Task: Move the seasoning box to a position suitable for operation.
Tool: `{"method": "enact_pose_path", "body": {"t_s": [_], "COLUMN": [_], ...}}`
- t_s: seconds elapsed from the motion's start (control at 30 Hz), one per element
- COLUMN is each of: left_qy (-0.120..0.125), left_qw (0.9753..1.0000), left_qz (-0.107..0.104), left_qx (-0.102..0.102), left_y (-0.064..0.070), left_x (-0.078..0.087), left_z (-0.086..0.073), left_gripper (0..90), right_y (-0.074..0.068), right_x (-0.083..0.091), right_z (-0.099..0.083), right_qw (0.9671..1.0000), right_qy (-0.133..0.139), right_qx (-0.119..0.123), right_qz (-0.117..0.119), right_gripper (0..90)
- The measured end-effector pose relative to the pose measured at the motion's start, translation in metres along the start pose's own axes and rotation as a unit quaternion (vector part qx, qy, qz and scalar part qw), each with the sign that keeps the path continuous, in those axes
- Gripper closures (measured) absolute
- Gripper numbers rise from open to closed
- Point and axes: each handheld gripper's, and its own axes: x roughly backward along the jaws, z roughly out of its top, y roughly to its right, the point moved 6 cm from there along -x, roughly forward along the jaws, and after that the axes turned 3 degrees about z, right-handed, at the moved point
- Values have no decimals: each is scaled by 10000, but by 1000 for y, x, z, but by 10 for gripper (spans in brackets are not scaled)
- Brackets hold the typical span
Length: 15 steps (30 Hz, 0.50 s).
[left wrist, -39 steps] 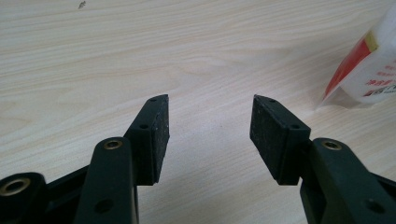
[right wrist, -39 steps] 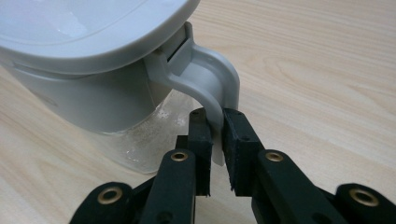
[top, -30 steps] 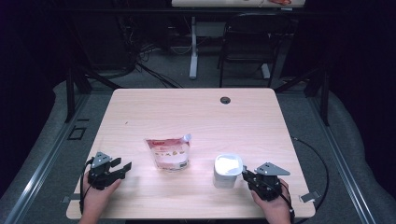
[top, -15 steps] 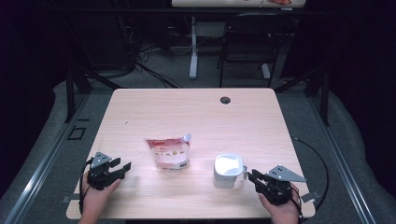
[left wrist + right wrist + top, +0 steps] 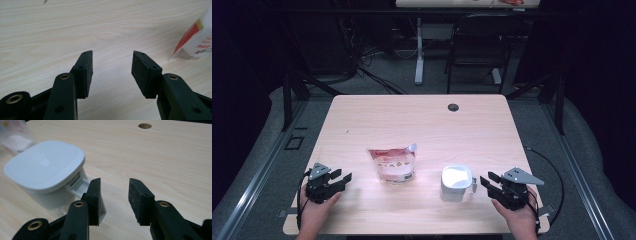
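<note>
Right gripper released, jaws apart, nothing between, just right of white tub near front edge of tabletop. Left gripper also released, near front left corner, apart from pouch. Tub's side tab, likely lid latch, faces right jaw: approach level, square up, then close on tab.

far counter: bare, free | near middle: pouch and tub block | gap between them: passable | right claw: tub just left | left claw: bare wood ahead
</note>
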Motion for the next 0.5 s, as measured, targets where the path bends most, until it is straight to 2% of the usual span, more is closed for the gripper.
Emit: {"method": "enact_pose_path", "body": {"t_s": [0.1,0.23,0.37,0.43,0.5], "left_qy": [25,18,18,11,-16], "left_qw": [10000,9999,9998,9998,9999], "left_qz": [32,38,79,57,19], "left_qx": [83,150,180,164,120], "left_y": [-1,-1,-1,0,1], "left_x": [0,0,-1,-1,-1], "left_z": [0,1,1,1,1], "left_gripper": [535,539,543,540,529], "right_y": [3,5,7,7,7], "right_x": [2,5,7,8,8], "right_z": [7,13,21,26,33], "right_qw": [9999,9999,9999,9998,9999], "right_qy": [112,89,133,141,127], "right_qx": [-21,51,87,100,96], "right_qz": [38,55,22,25,62], "right_gripper": [602,557,553,630,660]}}
